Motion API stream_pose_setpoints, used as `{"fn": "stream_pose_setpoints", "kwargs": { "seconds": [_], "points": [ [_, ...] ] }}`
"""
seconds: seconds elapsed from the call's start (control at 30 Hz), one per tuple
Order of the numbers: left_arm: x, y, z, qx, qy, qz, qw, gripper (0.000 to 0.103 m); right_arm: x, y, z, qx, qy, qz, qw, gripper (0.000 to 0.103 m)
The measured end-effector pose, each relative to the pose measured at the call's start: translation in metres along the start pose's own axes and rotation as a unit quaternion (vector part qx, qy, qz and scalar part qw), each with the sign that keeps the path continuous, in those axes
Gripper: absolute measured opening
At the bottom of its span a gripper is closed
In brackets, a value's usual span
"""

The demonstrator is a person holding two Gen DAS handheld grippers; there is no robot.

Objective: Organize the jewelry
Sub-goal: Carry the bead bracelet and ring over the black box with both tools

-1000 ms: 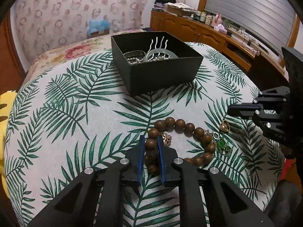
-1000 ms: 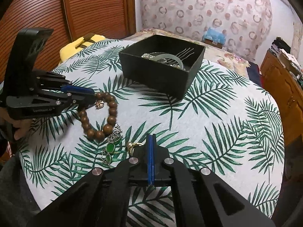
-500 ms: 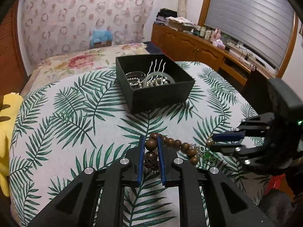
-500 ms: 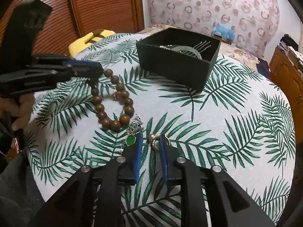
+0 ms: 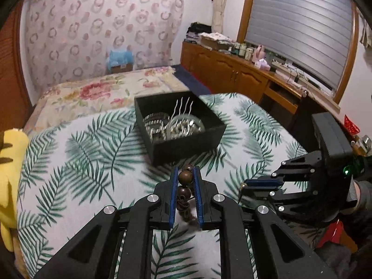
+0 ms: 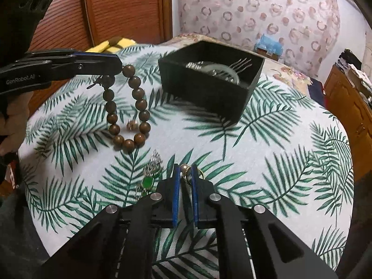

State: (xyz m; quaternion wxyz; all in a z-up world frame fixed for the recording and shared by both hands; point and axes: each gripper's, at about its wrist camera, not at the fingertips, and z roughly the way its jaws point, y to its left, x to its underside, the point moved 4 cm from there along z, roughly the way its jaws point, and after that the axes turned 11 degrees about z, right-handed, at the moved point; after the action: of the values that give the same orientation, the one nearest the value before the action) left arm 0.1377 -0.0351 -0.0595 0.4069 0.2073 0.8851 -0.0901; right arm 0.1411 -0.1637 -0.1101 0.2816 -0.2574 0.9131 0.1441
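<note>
Gripping the wooden bead bracelet [image 6: 126, 107] at upper left, the left gripper [image 6: 119, 66] dangles it; bottom centre, the right gripper [image 6: 185, 174] is closing around a gold ring [image 6: 186, 174].

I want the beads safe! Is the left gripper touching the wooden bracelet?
Touching. In the left wrist view, the left gripper pinches a bead of the wooden bead bracelet between its pads.

Yellow plush [image 5: 9, 186], perhaps; wooden cabinets [image 5: 232, 74]; floral bedspread [image 5: 97, 90].
</note>
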Motion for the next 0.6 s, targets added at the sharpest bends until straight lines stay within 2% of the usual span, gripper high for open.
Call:
{"fn": "stream_pose_setpoints", "kwargs": {
  "seconds": [0.3,0.6],
  "points": [
    [-0.039,0.008,-0.010,-0.014,-0.033,0.013,0.9992,0.012,-0.045,-0.012,-0.024,-0.003,-0.057,-0.004,0.998,0.010],
    [-0.079,0.022,-0.013,-0.034,-0.059,0.022,0.9974,0.012,-0.092,-0.022,-0.016,-0.018,-0.087,0.000,0.996,0.011]
  ]
}}
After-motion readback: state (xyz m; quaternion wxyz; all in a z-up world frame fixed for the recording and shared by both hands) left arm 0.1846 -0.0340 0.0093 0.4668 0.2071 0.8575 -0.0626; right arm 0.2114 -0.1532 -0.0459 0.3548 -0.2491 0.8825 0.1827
